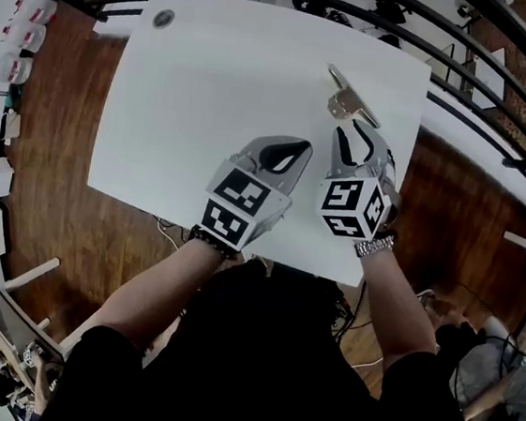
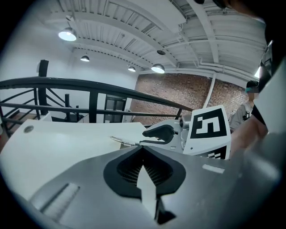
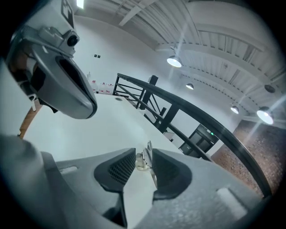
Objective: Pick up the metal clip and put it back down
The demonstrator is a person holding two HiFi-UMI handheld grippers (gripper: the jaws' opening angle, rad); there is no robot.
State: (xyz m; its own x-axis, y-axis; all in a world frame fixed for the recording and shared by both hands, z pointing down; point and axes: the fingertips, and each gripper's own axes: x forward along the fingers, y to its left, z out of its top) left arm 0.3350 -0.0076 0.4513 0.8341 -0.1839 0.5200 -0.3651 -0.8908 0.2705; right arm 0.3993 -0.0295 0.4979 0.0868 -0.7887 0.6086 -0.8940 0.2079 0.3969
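Seemingly the right gripper (image 3: 143, 161) has its fingers grasping the metal clip (image 1: 347, 99), upper right on the bench (image 1: 209, 104); light, stiff, slippery steel, likely best pinched across its body; left gripper (image 2: 143, 150) clenched, empty.

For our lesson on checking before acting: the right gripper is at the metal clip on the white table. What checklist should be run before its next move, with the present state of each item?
1. The metal clip sits between the jaws of the right gripper: ok, the pads close on both its sides.
2. The grip is firm enough to lift: cannot tell.
3. The clip is clear of the table: cannot tell; in the head view it seems to lie on or just above it.
4. The left gripper is shut, empty and apart from the clip: ok.
5. Nothing else lies near the clip on the table: ok.
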